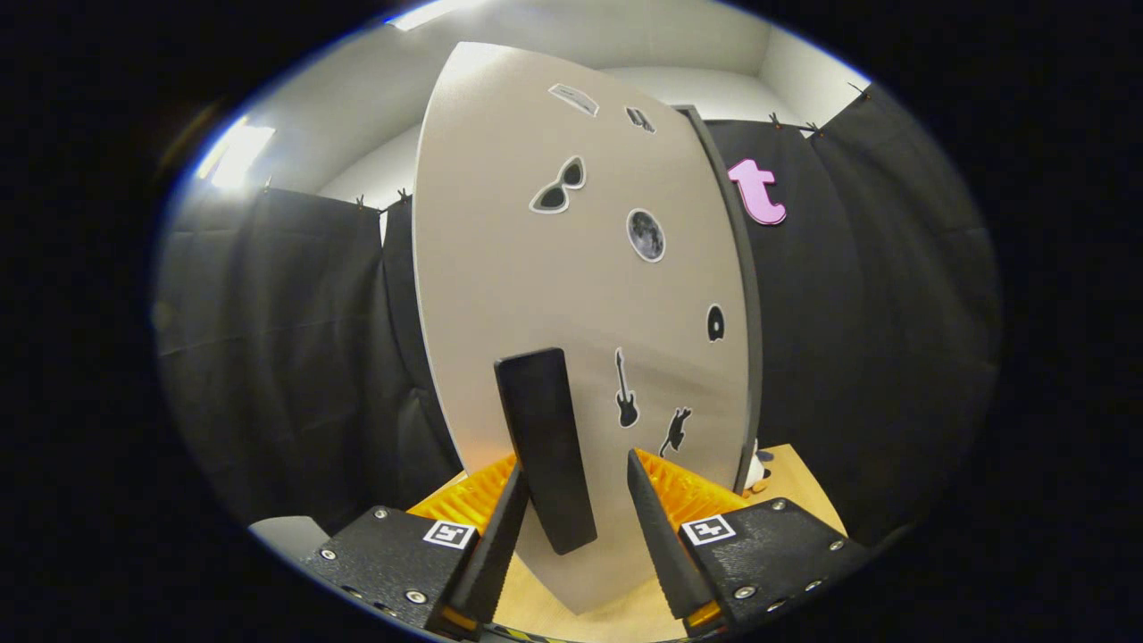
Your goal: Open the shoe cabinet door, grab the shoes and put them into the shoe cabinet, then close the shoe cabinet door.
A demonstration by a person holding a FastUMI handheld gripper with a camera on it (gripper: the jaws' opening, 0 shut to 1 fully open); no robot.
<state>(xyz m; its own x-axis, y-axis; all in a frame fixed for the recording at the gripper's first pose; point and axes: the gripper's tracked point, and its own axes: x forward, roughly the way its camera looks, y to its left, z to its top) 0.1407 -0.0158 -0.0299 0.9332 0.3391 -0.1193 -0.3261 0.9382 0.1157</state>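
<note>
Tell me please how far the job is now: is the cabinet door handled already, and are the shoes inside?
The gripper is at the cabinet door, fingers open around its black handle, not pressing it. The door looks swung out from the dark cabinet edge, so it seems partly open. A small bit of something, maybe a shoe, lies on the wooden table beyond the door. Whether the shoes are inside cannot be told.

The fisheye camera rides on the tool, low and looking forward and slightly upward along its two parted fingers at lower centre. It sits very close to the shoe cabinet door, whose dark handle stands between the fingers, above a wooden surface.
</note>
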